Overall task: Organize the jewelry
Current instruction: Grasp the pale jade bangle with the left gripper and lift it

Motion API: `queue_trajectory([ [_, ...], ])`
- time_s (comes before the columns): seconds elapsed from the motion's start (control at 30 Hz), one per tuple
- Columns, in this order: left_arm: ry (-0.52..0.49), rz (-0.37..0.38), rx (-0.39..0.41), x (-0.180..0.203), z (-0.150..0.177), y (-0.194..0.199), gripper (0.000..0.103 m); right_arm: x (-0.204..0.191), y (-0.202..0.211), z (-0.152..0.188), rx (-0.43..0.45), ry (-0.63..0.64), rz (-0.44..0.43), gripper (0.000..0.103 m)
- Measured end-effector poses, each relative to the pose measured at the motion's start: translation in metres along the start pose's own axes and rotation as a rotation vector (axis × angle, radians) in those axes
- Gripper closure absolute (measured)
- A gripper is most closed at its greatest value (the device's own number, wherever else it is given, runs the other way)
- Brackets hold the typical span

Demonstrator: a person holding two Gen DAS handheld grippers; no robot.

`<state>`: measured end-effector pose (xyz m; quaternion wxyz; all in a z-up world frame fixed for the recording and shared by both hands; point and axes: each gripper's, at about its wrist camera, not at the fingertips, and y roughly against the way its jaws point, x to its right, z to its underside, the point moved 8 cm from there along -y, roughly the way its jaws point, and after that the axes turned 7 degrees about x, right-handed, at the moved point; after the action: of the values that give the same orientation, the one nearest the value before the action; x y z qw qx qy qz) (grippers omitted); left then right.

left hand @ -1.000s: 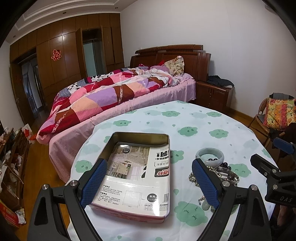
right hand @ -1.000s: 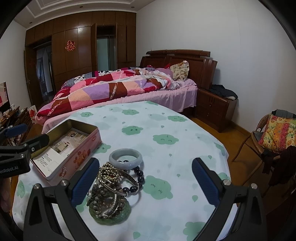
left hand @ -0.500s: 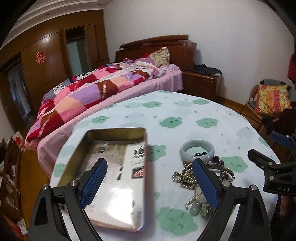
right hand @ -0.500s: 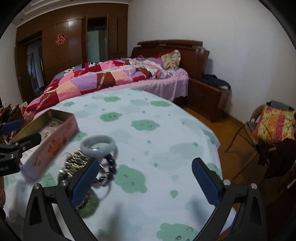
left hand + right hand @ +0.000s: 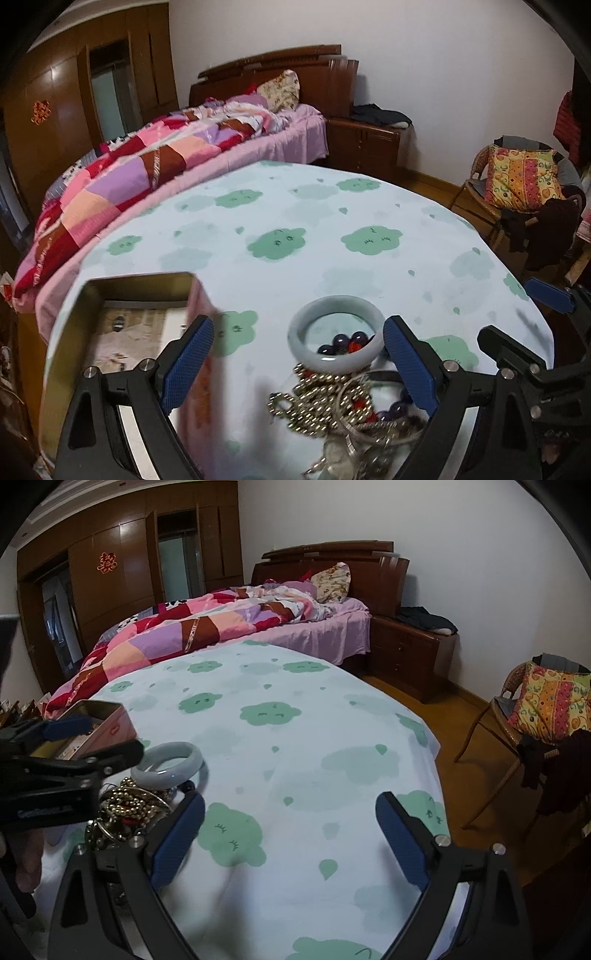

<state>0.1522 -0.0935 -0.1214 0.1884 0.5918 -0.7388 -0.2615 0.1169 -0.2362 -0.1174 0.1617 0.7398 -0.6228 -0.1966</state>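
A pale jade bangle (image 5: 335, 334) lies on the round table, with dark beads inside it. A tangle of metal chains and bead bracelets (image 5: 343, 406) lies just in front of it. My left gripper (image 5: 297, 365) is open and empty, its fingers on either side of the pile. An open pink tin box (image 5: 122, 332) stands to the left. In the right wrist view the bangle (image 5: 168, 764), the pile (image 5: 125, 808) and the tin (image 5: 99, 720) are at the left. My right gripper (image 5: 290, 836) is open and empty over bare cloth.
The table wears a white cloth with green clouds (image 5: 295, 738). A bed (image 5: 166, 155) lies behind it, a wooden nightstand (image 5: 410, 653) beside that, and a chair with a colourful cushion (image 5: 546, 705) at the right.
My left gripper has swung right from over the tin box to around the jewelry pile. My right gripper has shifted right, so the pile now sits at its left edge.
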Motion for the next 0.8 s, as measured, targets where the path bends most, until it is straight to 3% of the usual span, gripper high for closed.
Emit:
queue_trajectory([
  [0.13,-0.009,0.015,-0.02,0.007,-0.001,-0.007,0.01,0.002,-0.001,-0.004,0.023,-0.017,-0.002,0.007],
  [0.33,-0.024,0.062,-0.111,0.016,0.008,-0.031,0.01,0.003,-0.001,-0.004,0.029,-0.015,-0.003,0.007],
  [0.6,-0.045,0.074,-0.148,0.018,0.018,-0.044,0.011,0.002,-0.005,-0.001,-0.013,0.007,0.009,0.007],
  [0.63,-0.046,0.081,-0.14,0.018,0.018,-0.043,0.015,0.001,-0.004,0.0,-0.019,0.012,0.011,0.007],
  [0.67,-0.029,0.124,-0.141,0.021,0.02,-0.042,0.027,0.001,-0.004,0.0,-0.019,0.013,0.011,0.007],
  [0.8,-0.018,0.13,-0.122,0.019,0.022,-0.037,0.028,0.0,-0.005,-0.001,-0.015,0.01,0.012,0.007],
])
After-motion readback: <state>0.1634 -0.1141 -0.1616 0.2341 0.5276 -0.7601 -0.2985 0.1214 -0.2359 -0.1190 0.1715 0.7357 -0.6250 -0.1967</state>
